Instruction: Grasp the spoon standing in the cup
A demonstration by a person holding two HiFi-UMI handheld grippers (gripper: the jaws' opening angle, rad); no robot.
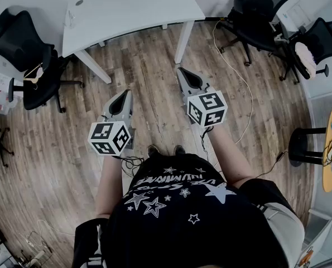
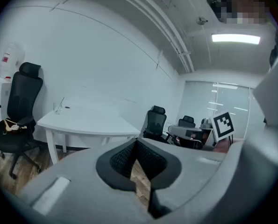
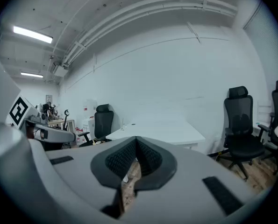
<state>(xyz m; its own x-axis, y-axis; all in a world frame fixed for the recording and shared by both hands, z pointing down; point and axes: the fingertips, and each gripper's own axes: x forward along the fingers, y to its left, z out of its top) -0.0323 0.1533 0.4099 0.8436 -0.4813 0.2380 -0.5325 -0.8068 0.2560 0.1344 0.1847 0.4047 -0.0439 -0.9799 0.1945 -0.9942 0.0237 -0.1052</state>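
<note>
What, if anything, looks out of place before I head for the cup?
Nothing is spilled or tipped: the cup stands upright near the left end of the table. The only oddity is a loose cable snaking across the floor to the right of the table.

Wood-grain floor [image 1: 154, 99], matt white table [image 1: 126, 10]
</note>
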